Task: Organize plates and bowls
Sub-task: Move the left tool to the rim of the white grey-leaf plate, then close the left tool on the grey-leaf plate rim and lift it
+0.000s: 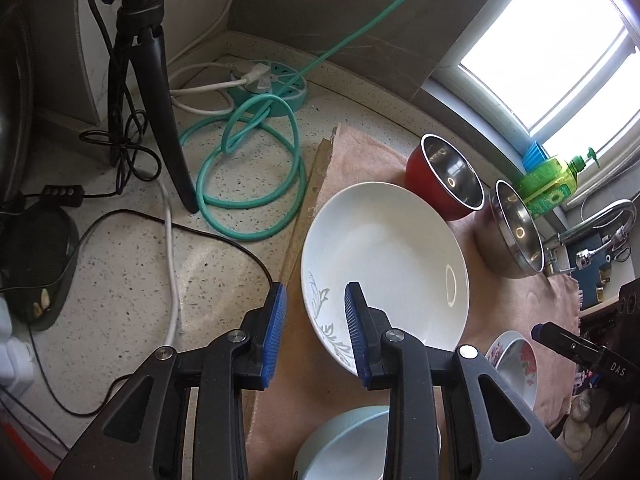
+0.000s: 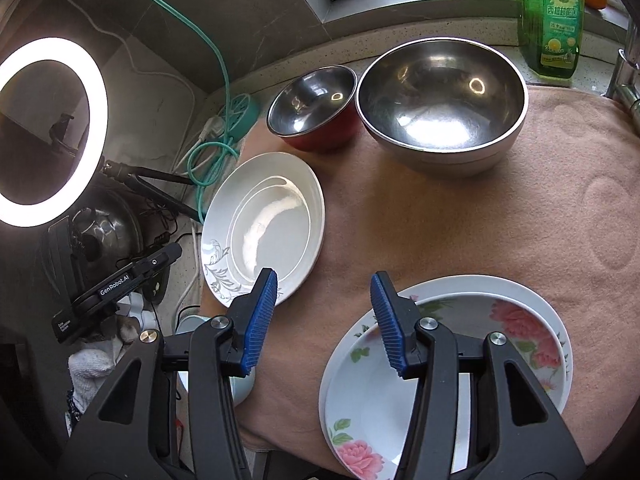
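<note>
A white plate with a grey leaf pattern (image 1: 384, 256) lies on the pink towel (image 1: 360, 152). My left gripper (image 1: 316, 292) hangs open over its near left rim: one finger is over the plate and the other is outside it. Behind the plate stand a red bowl with a steel inside (image 1: 444, 176) and a larger steel bowl (image 1: 516, 232). My right gripper (image 2: 324, 280) is open over the towel, its right finger above the rim of a pink-flowered plate (image 2: 516, 320) that rests on a plain white plate. A pale blue bowl (image 1: 348, 440) sits close under the left gripper, partly hidden.
A green dish soap bottle (image 2: 556, 20) and a faucet (image 2: 628, 92) stand at the back right by the window. Left of the towel are a wooden board edge (image 1: 308, 200), coiled teal cable (image 1: 256, 168), a power strip (image 1: 276, 80), a black tripod (image 1: 152, 80) and a lit ring light (image 2: 52, 132).
</note>
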`<state>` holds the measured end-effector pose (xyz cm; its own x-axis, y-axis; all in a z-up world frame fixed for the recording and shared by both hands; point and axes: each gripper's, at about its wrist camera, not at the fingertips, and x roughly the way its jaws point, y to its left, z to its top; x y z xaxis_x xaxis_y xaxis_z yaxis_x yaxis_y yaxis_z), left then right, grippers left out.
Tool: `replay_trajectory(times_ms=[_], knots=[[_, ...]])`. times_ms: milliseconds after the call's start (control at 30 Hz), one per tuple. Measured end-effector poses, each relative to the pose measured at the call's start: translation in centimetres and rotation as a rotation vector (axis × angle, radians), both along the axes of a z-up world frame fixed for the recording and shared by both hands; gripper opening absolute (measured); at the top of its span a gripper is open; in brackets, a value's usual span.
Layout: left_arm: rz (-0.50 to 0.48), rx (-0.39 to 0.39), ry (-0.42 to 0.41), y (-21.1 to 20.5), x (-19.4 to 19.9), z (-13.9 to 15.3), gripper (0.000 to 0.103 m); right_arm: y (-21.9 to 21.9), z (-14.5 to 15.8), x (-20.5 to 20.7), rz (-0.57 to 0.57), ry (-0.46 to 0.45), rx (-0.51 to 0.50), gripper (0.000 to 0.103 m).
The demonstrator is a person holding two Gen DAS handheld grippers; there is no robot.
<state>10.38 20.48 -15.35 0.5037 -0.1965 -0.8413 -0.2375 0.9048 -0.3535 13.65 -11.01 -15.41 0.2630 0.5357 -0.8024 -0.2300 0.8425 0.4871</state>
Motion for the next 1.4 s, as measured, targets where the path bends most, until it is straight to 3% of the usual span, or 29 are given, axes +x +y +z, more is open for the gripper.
replay_trajectory(times_ms=[167, 300, 600, 767, 867, 1400], knots=[[-0.004, -0.028, 0.015, 0.7, 1.2, -1.1, 0.029, 1.0, -1.7, 1.5, -0.013, 0.046, 0.000, 0.051], [-0.012, -0.034, 0.020, 0.9, 2.0, -1.6, 0.029, 1.8, -3.0, 2.7, -0.012, 0.083, -0.002, 0.041], [-0.016, -0.050, 0.046, 1.4, 3.0, -2.8, 0.028, 3.6, -4.6, 4.1, 0.005, 0.125, -0.008, 0.038], [-0.018, -0.060, 0.062, 1.4, 3.3, -3.5, 0.028, 4.2, -5.3, 4.7, 0.009, 0.143, -0.011, 0.030], [-0.022, -0.069, 0.063, 1.3, 3.5, -3.8, 0.017, 4.5, -5.5, 5.0, 0.013, 0.140, -0.023, 0.027], [-0.069, -0.041, 0.072, 0.4, 4.7, -4.1, 0.011, 5.9, -6.4, 6.3, 0.020, 0.138, -0.031, 0.009]])
